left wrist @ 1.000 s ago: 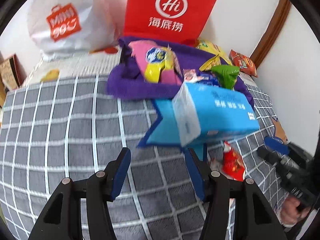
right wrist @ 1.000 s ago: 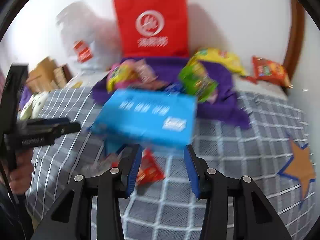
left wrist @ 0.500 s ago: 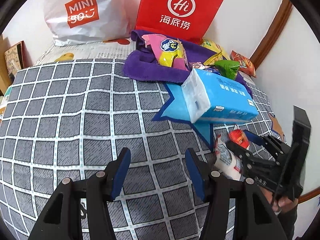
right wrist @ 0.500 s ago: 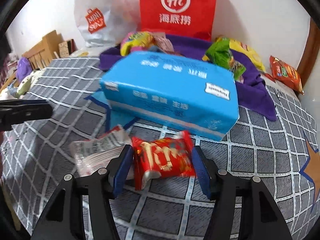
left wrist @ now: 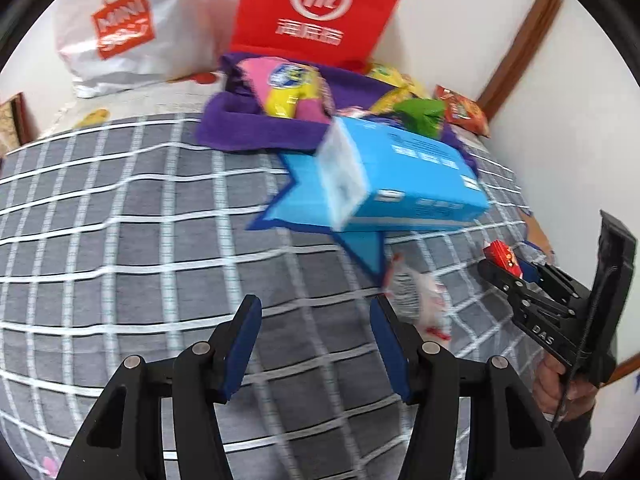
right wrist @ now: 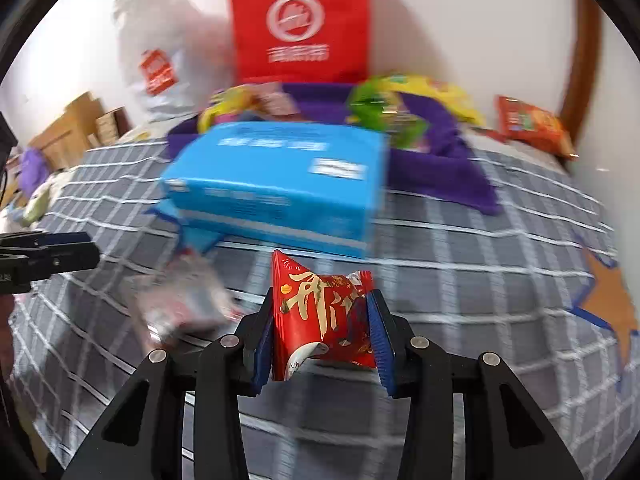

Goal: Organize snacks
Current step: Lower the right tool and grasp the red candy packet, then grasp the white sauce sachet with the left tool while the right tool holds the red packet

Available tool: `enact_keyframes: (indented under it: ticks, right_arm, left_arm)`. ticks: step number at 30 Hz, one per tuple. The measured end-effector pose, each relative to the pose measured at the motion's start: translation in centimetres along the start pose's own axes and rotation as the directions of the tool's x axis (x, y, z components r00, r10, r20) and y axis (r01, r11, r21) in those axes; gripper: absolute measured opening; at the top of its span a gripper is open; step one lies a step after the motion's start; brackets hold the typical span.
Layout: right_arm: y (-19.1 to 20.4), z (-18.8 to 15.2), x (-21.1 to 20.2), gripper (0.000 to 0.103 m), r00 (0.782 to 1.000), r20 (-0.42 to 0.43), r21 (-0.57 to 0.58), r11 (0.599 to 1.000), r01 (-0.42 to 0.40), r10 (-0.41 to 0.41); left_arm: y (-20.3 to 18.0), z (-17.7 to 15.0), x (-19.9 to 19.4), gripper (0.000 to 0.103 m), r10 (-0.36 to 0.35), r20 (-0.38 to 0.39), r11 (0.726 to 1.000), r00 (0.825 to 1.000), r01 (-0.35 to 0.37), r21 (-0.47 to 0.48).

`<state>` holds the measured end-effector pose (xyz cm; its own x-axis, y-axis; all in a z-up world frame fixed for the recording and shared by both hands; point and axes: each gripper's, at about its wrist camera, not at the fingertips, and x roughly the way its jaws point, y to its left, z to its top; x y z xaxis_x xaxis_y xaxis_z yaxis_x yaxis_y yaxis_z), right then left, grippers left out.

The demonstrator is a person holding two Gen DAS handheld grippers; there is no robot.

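Observation:
My right gripper (right wrist: 322,308) is shut on a small red snack packet (right wrist: 320,312) and holds it just above the grey checked bed cover; the packet also shows in the left wrist view (left wrist: 502,258). A clear-and-white snack packet (right wrist: 184,300) lies on the cover to its left, and shows in the left wrist view (left wrist: 416,300) just right of my left gripper (left wrist: 316,312), which is open and empty. Several snack bags lie on a purple towel (left wrist: 256,128) at the back: pink-yellow (left wrist: 288,92), green (left wrist: 420,116), yellow (right wrist: 440,96).
A blue tissue pack (right wrist: 280,184) lies mid-bed in front of the towel. A red paper bag (left wrist: 320,12) and a white shopping bag (left wrist: 120,36) stand against the wall. A red chip bag (right wrist: 532,124) lies at the far right by the wooden frame.
My right gripper closed on the red packet and lifted it off the cover. The left gripper moved closer to the clear packet. Both views are blurred by motion.

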<state>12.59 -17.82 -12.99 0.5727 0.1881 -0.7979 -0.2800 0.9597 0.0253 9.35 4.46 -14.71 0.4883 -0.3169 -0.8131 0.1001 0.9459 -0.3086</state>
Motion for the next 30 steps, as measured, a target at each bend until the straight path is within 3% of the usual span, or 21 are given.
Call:
enact_keyframes:
  ticks: [4, 9, 14, 23, 30]
  right_arm:
    - [-2.8, -1.3, -0.2, 0.042, 0.997, -0.019, 0.044, 0.996, 0.08, -0.079]
    - [-4.5, -3.0, -0.3, 0.043, 0.998, 0.007, 0.102, 0.993, 0.064, -0.065]
    - [-4.7, -2.9, 0.4, 0.044, 0.999, -0.009, 0.115, 0.992, 0.051, -0.05]
    - [-4.9, -2.8, 0.6, 0.044, 0.999, -0.009, 0.127, 0.991, 0.036, -0.035]
    - [-4.8, -2.8, 0.6, 0.044, 0.999, -0.01, 0.121, 0.992, 0.043, -0.042]
  left_arm:
    - [-2.2, 0.5, 1.6, 0.054, -0.035, -0.029, 0.999, 0.999, 0.036, 0.037]
    - [-5.0, 0.8, 3.8, 0.056, -0.087, -0.094, 0.993, 0.992, 0.095, 0.074]
    - [-7.2, 0.2, 5.1, 0.06, -0.049, -0.122, 0.987, 0.991, 0.067, 0.145]
    - [-9.1, -0.8, 5.2, 0.06, 0.062, -0.033, 0.959, 0.998, -0.05, 0.278]
    - [-5.5, -0.4, 3.1, 0.06, 0.08, 0.008, 0.977, 0.997, -0.08, 0.197]
